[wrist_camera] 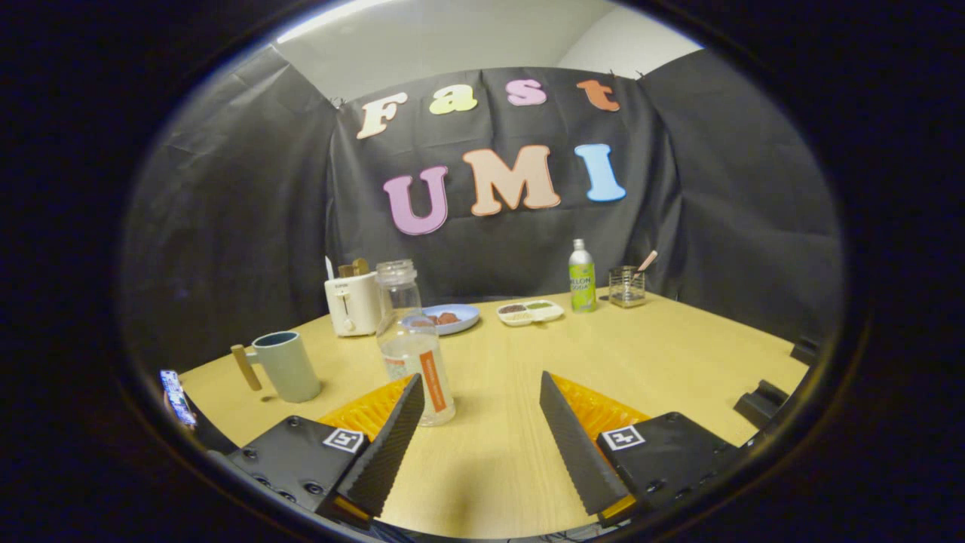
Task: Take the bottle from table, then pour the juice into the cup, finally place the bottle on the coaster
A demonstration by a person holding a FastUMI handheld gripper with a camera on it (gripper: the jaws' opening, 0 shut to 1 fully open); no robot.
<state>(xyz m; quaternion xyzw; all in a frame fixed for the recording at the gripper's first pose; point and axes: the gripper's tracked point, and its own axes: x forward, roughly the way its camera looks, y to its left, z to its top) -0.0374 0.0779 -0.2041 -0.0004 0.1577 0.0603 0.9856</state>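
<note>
A clear bottle (411, 343) with an orange label strip and a wide threaded neck stands upright on the wooden table (663, 354). It is just beyond my left fingertip, left of the gap between the fingers. To its left stands a pale green cup (286, 367) with a wooden handle pointing left. My gripper (481, 381) is open, its two black ridged fingers (577, 445) spread wide over bare tabletop with nothing between them. The left finger's tip overlaps the bottle's base in the view; I cannot tell whether they touch.
At the back of the table are a white toaster (352, 303), a blue plate (454, 317) with food, a white divided dish (530, 311), a green soda bottle (581, 277) and a glass holder (627, 287). A phone (177, 397) lies at the left edge; black blocks (761, 403) sit at the right edge.
</note>
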